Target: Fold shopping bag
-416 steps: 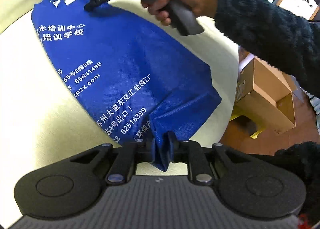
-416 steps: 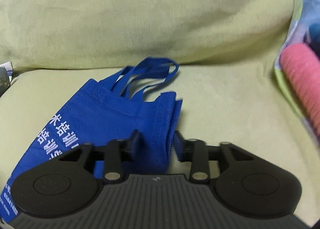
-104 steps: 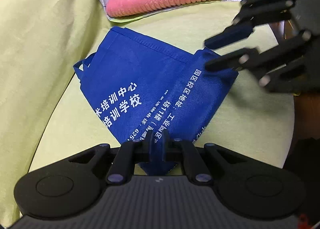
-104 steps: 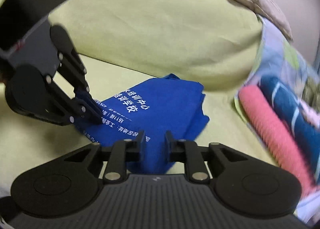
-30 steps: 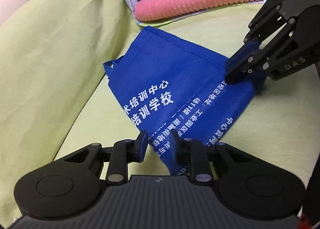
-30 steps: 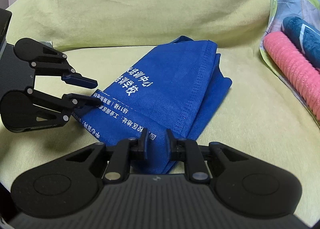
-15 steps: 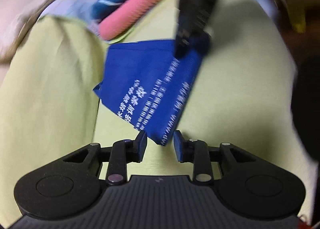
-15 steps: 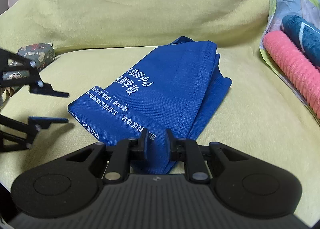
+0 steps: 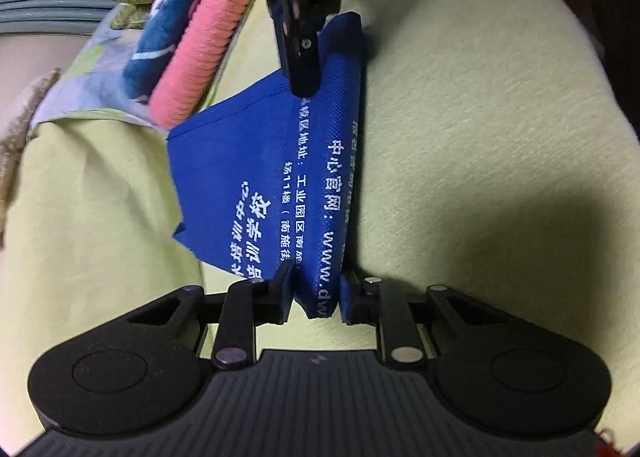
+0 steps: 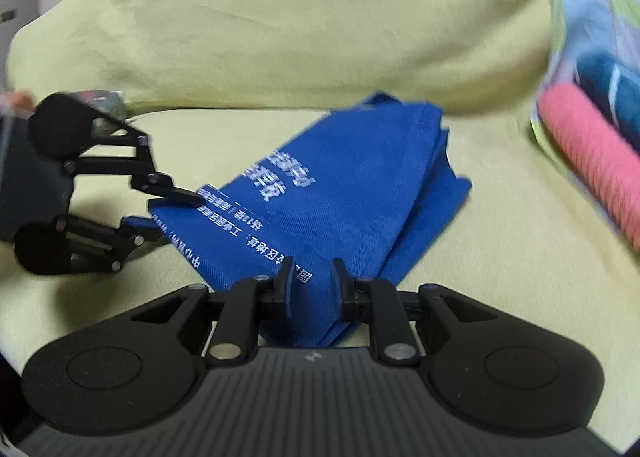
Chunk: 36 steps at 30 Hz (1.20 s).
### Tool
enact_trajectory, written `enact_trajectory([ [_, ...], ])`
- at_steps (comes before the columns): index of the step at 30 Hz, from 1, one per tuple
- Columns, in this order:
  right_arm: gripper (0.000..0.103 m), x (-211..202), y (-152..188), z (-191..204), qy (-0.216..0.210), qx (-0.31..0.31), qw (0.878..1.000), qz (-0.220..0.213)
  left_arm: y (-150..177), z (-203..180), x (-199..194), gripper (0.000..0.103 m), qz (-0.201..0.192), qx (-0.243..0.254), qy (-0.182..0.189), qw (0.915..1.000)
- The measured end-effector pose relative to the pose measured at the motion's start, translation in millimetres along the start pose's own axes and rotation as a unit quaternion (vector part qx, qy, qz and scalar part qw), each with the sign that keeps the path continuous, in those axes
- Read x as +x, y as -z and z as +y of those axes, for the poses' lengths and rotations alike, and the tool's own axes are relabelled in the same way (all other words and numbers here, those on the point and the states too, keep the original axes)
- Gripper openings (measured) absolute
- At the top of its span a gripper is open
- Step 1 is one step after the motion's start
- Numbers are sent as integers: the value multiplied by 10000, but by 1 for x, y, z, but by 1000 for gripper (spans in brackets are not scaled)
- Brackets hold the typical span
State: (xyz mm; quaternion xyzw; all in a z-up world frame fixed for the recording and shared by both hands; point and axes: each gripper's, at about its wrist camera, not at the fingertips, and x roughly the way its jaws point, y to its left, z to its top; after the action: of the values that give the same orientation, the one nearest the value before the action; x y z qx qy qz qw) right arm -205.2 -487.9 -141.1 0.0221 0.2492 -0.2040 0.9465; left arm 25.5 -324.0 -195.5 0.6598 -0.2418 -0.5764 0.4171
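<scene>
The bag [image 9: 256,177], blue with white print, lies folded on the yellow-green cushion [image 9: 480,145], its printed face up. Its folded edge is raised off the cushion, stretched between the two tongs.

The left tongs [image 9: 316,293] have a folded corner of the bag between their fingers [image 9: 285,289]; the fingers sit against the cloth on both sides, pinching it. In the right wrist view the left tongs [image 10: 168,213] come in from the left, one finger lying on top of the printed corner and the other under it.

The right tongs [image 10: 312,289] hold the opposite corner of the same edge, the cloth bunched between their fingers and gripped from both sides. In the left wrist view the right tongs [image 9: 304,73] come down from the far side and clamp the far corner, which stands up a little above them.

On the far left of the left wrist view a pink towel [image 9: 200,53] and a blue towel [image 9: 160,29] lie stacked on a patterned cloth [image 9: 92,85], just beside the bag's far corner. The right wrist view is blurred; the same pink towel [image 10: 592,161] shows at its right, and the back cushion [image 10: 300,25] rises behind the bag.
</scene>
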Motion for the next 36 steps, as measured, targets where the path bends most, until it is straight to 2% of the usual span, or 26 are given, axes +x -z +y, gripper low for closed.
enact_trajectory([
  [1, 32, -3, 1, 1, -29, -129, 9999, -59, 1, 2, -1, 21, -15, 0, 70, 10000],
  [5, 50, -15, 3, 4, -146, -643, 9974, -295, 2, 5, -1, 21, -57, -40, 183, 9998],
  [7, 64, -18, 7, 14, -140, -1296, 9909, -329, 3, 6, -1, 21, -65, -59, 214, 9997],
  [9, 65, -13, 14, 30, 26, -2284, 9731, -304, 3, 7, -1, 21, -72, -83, 253, 9996],
  [11, 65, -1, 25, 40, 303, -3096, 9500, -257, 4, 8, -3, 21, -79, -120, 312, 9994],
  [14, 60, 11, 35, 42, 457, -3578, 9315, -470, 5, 10, -4, 21, -99, -163, 391, 9991],
  [15, 51, 15, 37, 41, 464, -3624, 9295, -503, 6, 10, -4, 21, -117, -188, 422, 9989],
  [16, 41, 18, 35, 37, 393, -3483, 9353, -484, 7, 12, -3, 21, -143, -227, 459, 9986],
  [18, 34, 24, 33, 30, 234, -3164, 9472, -470, 9, 17, -2, 21, -200, -382, 558, 9975],
  [22, 32, 23, 18, 18, -83, -2051, 9785, -211, 14, 30, 0, 23, -272, -743, 753, 9940],
  [27, 31, 12, 2, 5, -519, -1052, 9928, 237, 11, 46, -6, 23, -248, -1322, 1105, 9847],
  [29, 31, 3, -1, -2, -845, -564, 9938, 451, 8, 50, -15, 26, -261, -1477, 1373, 9791],
  [31, 31, -5, 0, -14, -1302, 85, 9888, 720, 5, 49, -26, 28, -300, -1530, 1585, 9750],
  [34, 31, -15, 4, -34, -1980, 1076, 9678, 1127, -1, 41, -46, 32, -379, -1507, 1879, 9698],
  [36, 31, -14, 12, -45, -2239, 1698, 9501, 1356, -4, 38, -53, 33, -451, -1588, 2031, 9651],
])
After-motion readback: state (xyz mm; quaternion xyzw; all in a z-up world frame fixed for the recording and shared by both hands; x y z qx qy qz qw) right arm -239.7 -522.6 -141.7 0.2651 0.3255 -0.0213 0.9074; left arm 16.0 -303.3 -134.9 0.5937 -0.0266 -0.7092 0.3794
